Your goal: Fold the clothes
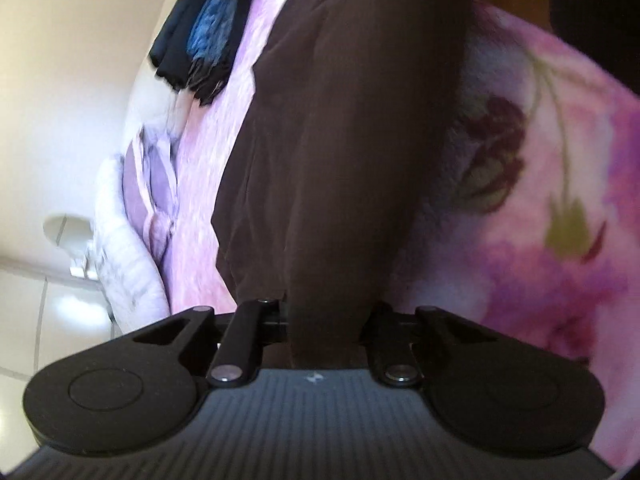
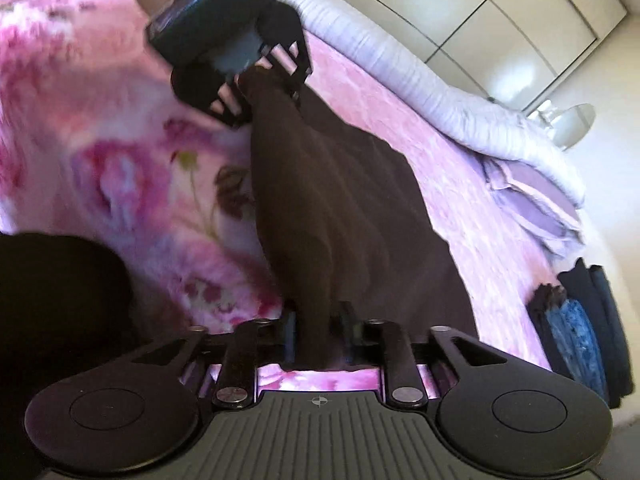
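A dark brown garment (image 1: pixel 328 140) hangs stretched between both grippers above a pink flowered blanket (image 1: pixel 540 208). My left gripper (image 1: pixel 326 316) is shut on one end of the cloth, which bunches between its jaws. In the right wrist view the same brown garment (image 2: pixel 340 216) runs from my right gripper (image 2: pixel 316 332), shut on its near end, up to the left gripper (image 2: pixel 264 76) at the far end. The garment's lower part drapes onto the blanket (image 2: pixel 120 168).
A pile of folded dark and blue clothes (image 1: pixel 208 36) lies on the bed's far side, also seen as a stack (image 2: pixel 580 332). Lilac folded cloth (image 2: pixel 536 204) and a rolled white quilt (image 2: pixel 420 76) line the bed edge. White wardrobe doors (image 2: pixel 500 12) stand behind. A dark shape (image 2: pixel 60 300) lies lower left.
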Demonstrator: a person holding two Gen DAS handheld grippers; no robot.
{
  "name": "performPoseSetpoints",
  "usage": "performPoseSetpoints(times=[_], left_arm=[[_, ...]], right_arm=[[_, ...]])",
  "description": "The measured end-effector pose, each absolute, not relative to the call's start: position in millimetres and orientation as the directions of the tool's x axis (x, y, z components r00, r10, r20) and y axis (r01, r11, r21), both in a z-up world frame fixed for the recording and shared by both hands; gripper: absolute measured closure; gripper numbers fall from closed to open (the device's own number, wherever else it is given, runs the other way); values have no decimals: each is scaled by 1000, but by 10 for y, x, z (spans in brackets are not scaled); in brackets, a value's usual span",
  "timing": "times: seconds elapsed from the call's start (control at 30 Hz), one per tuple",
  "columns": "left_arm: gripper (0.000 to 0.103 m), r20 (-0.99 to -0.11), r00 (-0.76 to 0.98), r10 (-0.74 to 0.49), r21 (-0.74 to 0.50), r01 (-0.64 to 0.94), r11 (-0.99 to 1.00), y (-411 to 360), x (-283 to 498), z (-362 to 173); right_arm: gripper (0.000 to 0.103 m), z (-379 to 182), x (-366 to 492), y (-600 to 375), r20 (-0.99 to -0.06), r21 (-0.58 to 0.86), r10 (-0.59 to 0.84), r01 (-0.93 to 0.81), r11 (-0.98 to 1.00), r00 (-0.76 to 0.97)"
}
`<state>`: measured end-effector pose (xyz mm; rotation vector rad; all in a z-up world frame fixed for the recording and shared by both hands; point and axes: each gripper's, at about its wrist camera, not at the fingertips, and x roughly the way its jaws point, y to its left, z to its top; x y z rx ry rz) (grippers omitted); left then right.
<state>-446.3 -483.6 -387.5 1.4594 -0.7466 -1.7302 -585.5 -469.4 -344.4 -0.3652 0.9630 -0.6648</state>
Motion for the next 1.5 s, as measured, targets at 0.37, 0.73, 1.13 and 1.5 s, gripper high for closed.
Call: performPoseSetpoints(times=[0.37, 0.73, 1.13, 1.5], left_arm=[[93, -588, -68, -806, 774, 243, -585, -4799, -4486, -3603], [93, -502, 4, -865, 785, 423, -453, -5367, -4033, -2405], [94, -493, 258, -831, 822, 452, -347, -4164, -3703, -2432], [90, -623, 316, -716, 694, 646, -318, -3211, -3911, -3571]], right_arm=[[59, -3804, -5528, -4895, -534, -661, -777, 407, 630, 335], [86, -2481, -5515, -6060, -399, -732, -764, 325, 598, 507], [87, -2649, -5116, -5992, -343, -750, -571, 148, 644, 746], [76, -3706, -5768, -5287, -520, -658, -558, 113, 745, 647]])
